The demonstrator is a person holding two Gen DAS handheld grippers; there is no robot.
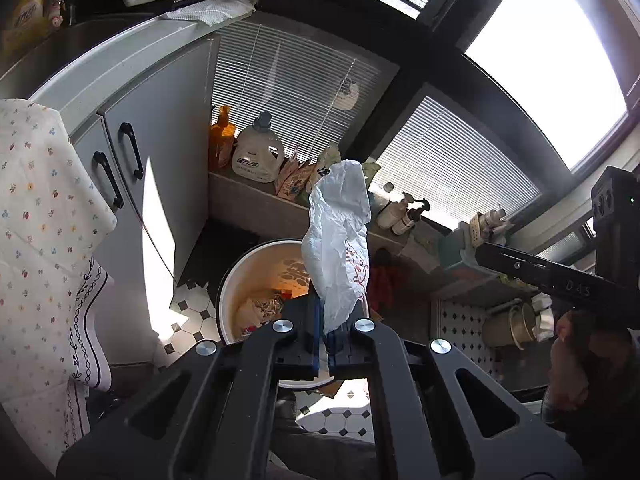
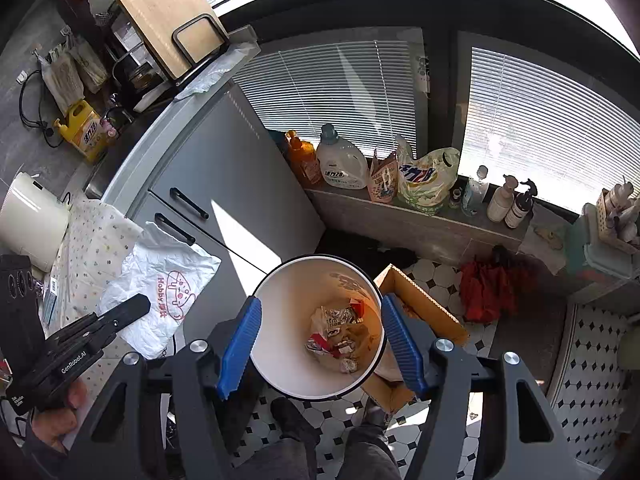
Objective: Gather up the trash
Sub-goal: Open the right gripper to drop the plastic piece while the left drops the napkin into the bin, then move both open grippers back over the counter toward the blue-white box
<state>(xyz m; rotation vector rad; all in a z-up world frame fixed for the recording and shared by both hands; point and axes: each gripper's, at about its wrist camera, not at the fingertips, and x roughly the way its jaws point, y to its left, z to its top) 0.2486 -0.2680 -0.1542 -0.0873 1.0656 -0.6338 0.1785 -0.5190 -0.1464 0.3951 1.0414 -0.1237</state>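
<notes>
My left gripper [image 1: 325, 326] is shut on a crumpled white plastic bag [image 1: 340, 240] with a pink print, held up in the air beside the counter. The bag [image 2: 160, 292] and left gripper [image 2: 138, 306] also show at the left of the right wrist view. A white round trash bin [image 2: 276, 376] with wrappers inside stands on the tiled floor; it shows below the bag in the left wrist view [image 1: 236, 280]. My right gripper [image 2: 320, 344] is open and empty, its blue pads [image 2: 240, 344] spread above the bin's opening.
A grey cabinet [image 2: 224, 184] with black handles stands left of the bin. A flowered cloth [image 1: 44, 208] covers the counter edge. A cardboard box [image 2: 420, 304] lies right of the bin. Detergent bottles [image 2: 344, 160] line the window ledge. A red cloth [image 2: 488, 288] lies on the floor.
</notes>
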